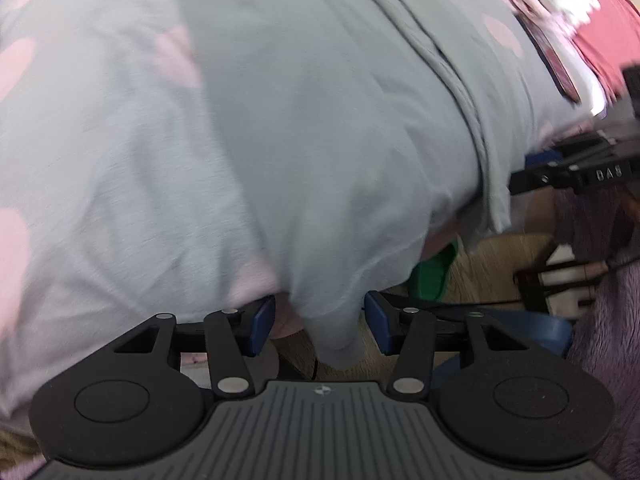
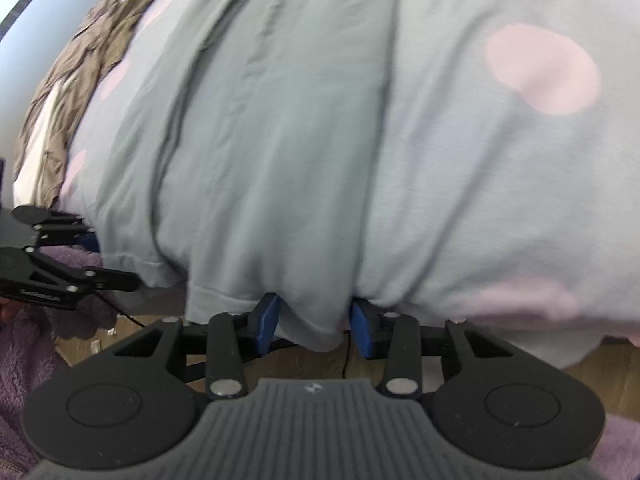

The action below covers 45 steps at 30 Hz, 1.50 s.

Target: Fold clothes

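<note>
Left wrist view: my left gripper [image 1: 319, 326] has its blue-padded fingers [image 1: 263, 325] spread apart, with a hanging fold of the pale grey-green knit garment [image 1: 320, 128] drooping into the gap, touching neither pad clearly. The garment lies spread over a light grey bedsheet with pink dots [image 1: 80, 140], its near edge draping off the side toward the wooden floor [image 1: 488, 268].

Right wrist view: my right gripper [image 2: 313, 325] likewise stands with fingers parted around a hanging hem fold. A crumpled brown cloth [image 2: 80, 64] lies at far left.
</note>
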### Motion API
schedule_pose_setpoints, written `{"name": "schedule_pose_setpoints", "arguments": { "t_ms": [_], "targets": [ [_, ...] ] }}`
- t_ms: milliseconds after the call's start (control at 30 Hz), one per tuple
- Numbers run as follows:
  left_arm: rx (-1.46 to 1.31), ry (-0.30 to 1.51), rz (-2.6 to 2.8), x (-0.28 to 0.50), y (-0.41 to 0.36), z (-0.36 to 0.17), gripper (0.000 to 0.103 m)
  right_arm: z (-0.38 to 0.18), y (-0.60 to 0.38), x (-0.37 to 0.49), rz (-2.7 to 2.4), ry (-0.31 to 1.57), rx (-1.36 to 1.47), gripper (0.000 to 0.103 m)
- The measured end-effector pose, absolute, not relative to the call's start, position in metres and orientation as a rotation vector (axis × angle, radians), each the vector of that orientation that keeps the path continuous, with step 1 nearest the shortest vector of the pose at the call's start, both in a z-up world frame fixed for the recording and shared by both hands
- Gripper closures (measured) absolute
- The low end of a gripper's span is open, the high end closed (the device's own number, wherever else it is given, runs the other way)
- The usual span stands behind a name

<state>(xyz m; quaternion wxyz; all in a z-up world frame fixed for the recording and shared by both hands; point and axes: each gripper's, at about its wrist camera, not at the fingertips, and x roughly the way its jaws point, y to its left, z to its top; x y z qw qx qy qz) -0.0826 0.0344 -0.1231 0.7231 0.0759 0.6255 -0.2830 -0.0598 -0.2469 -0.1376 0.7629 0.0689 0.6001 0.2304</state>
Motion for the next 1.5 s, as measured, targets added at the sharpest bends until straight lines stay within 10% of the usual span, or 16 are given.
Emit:
{"name": "schedule_pose_setpoints", "arguments": {
  "t_ms": [167,867,1100,1267,1500],
  "targets": [
    [0.174,1.385,-0.678,-0.079,0.035,-0.12,0.081,-0.128,-0.25,-0.061,0.497,1.32,0.117,0.088],
    [-0.088,1.225,-0.883,-0.008,0.088,-0.012,0.093,-0.023,-0.31,-0.031,0.679,1.049,0.342,0.1],
    [-0.096,1.178,-0.863,0.037,0.079,0.001,0.094,-0.005,-0.284,0.031,0.639,0.971,0.322,0.099],
    [-0.093,1.179,-0.868,0.045,0.078,-0.006,0.094,-0.031,-0.263,0.03,0.641,1.079,0.265,0.07],
    [-0.091,1.182,-0.873,0.056,0.077,-0.016,0.094,-0.074,-0.268,-0.014,0.611,1.232,0.255,0.069]
  ]
}}
